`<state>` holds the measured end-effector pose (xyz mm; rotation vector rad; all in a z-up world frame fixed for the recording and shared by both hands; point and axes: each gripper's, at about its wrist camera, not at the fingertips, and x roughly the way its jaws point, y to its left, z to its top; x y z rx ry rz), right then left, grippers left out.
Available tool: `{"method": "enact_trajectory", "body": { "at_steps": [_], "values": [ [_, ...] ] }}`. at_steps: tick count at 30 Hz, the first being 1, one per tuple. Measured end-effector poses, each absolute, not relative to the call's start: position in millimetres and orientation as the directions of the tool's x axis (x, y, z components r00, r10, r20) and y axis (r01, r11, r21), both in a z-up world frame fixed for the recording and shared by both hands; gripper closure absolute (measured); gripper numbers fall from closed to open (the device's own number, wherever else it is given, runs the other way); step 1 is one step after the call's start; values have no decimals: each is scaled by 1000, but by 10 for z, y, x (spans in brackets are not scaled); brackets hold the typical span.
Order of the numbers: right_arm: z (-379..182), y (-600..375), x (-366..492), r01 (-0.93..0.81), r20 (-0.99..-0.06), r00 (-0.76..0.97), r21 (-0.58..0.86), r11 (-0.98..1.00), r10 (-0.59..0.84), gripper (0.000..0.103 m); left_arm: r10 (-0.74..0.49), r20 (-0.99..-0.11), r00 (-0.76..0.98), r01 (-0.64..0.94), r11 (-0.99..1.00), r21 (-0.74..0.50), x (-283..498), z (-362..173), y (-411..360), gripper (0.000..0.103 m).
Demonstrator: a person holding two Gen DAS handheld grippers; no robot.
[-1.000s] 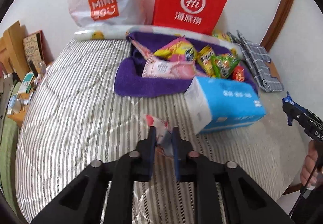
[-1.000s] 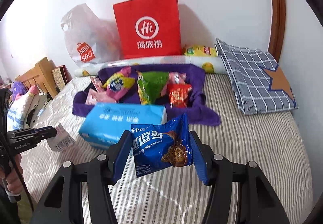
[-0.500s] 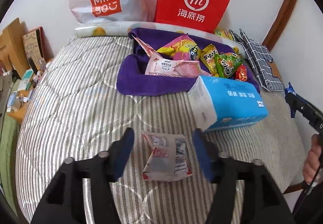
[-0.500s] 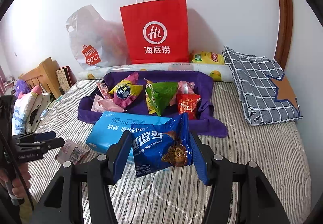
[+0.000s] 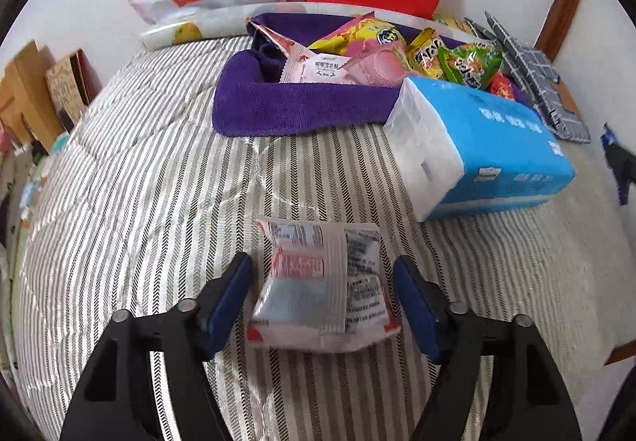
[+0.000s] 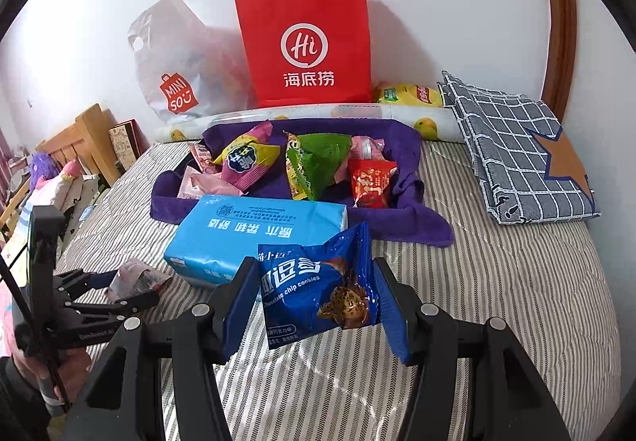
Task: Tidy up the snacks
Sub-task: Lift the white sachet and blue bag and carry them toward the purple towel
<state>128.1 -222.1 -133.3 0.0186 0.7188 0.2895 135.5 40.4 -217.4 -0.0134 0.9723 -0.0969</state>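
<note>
My left gripper [image 5: 322, 296] sits low over the grey-and-white striped quilt [image 5: 139, 202], jaws spread wide w/ gaps on both sides of a small white foil snack packet w/ red and pale-blue print [image 5: 322, 288]. The packet lies flat on the quilt btwn the blue finger pads [image 5: 228, 298], seam side up, touching neither pad as far as I can see.

My right gripper [image 6: 314, 296] is clamped on a dark-blue foil pouch of chocolate chip cookies [image 6: 318, 286], pads pressed to both side edges, pouch held upright off the quilt. In the right wrist view the left gripper [image 6: 131, 290] shows at lower left, the small packet [image 6: 137, 278] just at its tips; that part is blurry, so contact there I can't judge.

Just beyond both grippers lies a bright-blue plastic-wrapped tissue pack w/ white end [image 5: 481, 146], flat on the quilt, its far edge against a purple terry towel bunched into a nest [image 5: 294, 107]. In the nest: pink and white sachets [image 5: 330, 69], a yellow-and-pink bag [image 6: 246, 158], a green bag [image 6: 318, 162], a small red packet [image 6: 371, 180].

Right of the nest, apart from it, a folded grey checked cloth w/ brown star patch [image 6: 524, 150]. At the wall: a fruit-print roll [image 6: 310, 115], a red paper carrier bag w/ white logo [image 6: 306, 43] upright, a translucent white plastic shopping bag [image 6: 175, 71] to its left, a yellow chip bag [image 6: 409, 95] to its right.
</note>
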Motion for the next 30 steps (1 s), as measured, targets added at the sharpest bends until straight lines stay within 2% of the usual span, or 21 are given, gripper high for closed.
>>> {"method": "enact_trajectory", "body": {
  "at_steps": [1,3,4,10,21,30],
  "values": [
    [-1325,-2230,1290,-254,-645,715,119,960,269,48,-65,-816,574,77,997,-26,1343,-2185,372,44],
    [-1305,-2242,1311,-250,-642,718,124,960,270,48,-51,-811,583,87,996,0,1334,-2191,339,47],
    [-1294,-2245,1324,-248,-640,720,124,961,269,48,-55,-809,585,90,996,-3,1339,-2184,340,52],
    [-1239,-2242,1390,-254,-632,725,128,959,276,48,-97,-807,583,94,994,-51,1357,-2084,415,59],
    [-1070,-2232,1505,-264,-614,738,120,957,280,48,-162,-775,611,81,986,-143,1466,-1629,541,60],
    [-802,-2290,1779,-246,-594,760,112,963,263,48,-192,-740,645,93,980,-174,1898,-1173,505,60]
  ]
}}
